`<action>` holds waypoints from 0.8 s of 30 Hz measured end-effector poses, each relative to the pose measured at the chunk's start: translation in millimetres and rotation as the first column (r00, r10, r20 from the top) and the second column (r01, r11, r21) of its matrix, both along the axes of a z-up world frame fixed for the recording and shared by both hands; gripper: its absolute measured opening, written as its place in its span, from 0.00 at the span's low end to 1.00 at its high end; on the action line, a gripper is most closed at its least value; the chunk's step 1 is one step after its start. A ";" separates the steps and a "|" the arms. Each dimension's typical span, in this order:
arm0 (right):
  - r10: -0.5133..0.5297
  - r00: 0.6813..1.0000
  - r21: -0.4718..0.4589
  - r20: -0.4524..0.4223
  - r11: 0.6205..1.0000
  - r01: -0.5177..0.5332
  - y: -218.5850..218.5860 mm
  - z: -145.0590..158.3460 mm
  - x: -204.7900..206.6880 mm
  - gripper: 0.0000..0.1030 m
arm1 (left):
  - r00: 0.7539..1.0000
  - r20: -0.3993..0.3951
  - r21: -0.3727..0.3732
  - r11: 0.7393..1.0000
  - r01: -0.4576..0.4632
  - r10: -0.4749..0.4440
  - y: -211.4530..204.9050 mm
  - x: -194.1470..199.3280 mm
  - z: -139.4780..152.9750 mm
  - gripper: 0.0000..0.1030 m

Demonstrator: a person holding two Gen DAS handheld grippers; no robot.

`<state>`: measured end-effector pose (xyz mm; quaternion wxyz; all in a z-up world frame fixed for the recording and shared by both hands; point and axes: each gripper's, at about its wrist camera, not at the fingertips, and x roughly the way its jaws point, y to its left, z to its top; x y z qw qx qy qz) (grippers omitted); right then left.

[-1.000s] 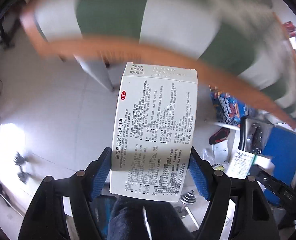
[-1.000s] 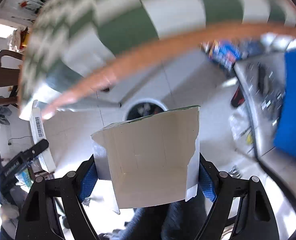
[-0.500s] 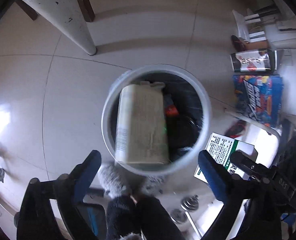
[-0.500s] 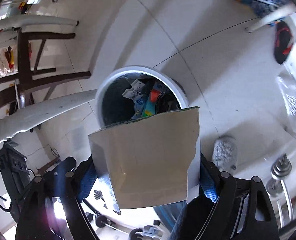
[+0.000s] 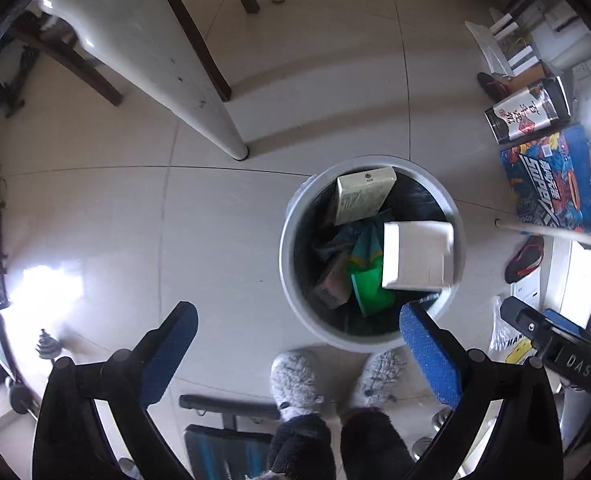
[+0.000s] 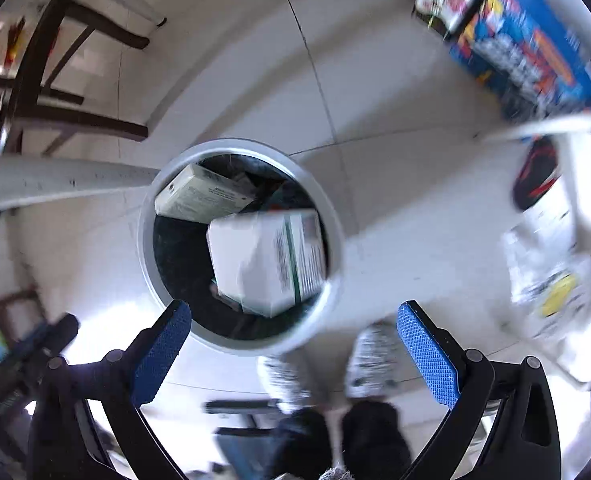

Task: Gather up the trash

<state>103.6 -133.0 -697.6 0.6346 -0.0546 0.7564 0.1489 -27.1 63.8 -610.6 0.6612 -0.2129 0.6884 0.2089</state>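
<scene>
A round grey trash bin stands on the tiled floor below both grippers. A cream medicine box leans inside it at the far rim. A white cardboard box is over the bin's right side, blurred, apart from any gripper. Green and dark wrappers lie beneath. My left gripper is open and empty, above the bin's near rim. In the right wrist view the bin holds the cream box and the blurred white box. My right gripper is open and empty.
A white table leg and dark chair legs stand beyond the bin. Colourful boxes and a red-black shoe lie to the right. The person's grey slippers stand at the bin's near side. Dumbbells lie at left.
My right gripper has opened and let go of the white cardboard box, which now falls into the bin. The cream box has settled against the far rim. My left gripper stays open.
</scene>
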 end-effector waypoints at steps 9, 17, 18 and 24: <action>0.058 0.995 -0.046 0.077 0.997 -0.054 -18.1 113.8 -37.4 1.00 | 0.999 0.014 0.011 0.999 0.035 -0.036 -31.2 -20.0 96.7 1.00; 0.069 0.993 0.030 0.094 0.997 -0.072 -49.0 271.5 -55.3 1.00 | 0.995 0.085 -0.040 0.998 0.058 -0.054 -55.4 -43.8 236.5 1.00; 0.067 0.993 0.046 0.099 0.996 -0.072 -53.2 295.8 -57.8 1.00 | 0.993 0.103 -0.046 0.997 0.065 -0.060 -58.7 -47.2 261.0 1.00; 0.076 0.989 0.130 0.124 0.987 -0.092 -76.3 424.9 -70.3 1.00 | 0.978 0.193 -0.078 0.992 0.096 -0.080 -69.6 -63.4 358.9 1.00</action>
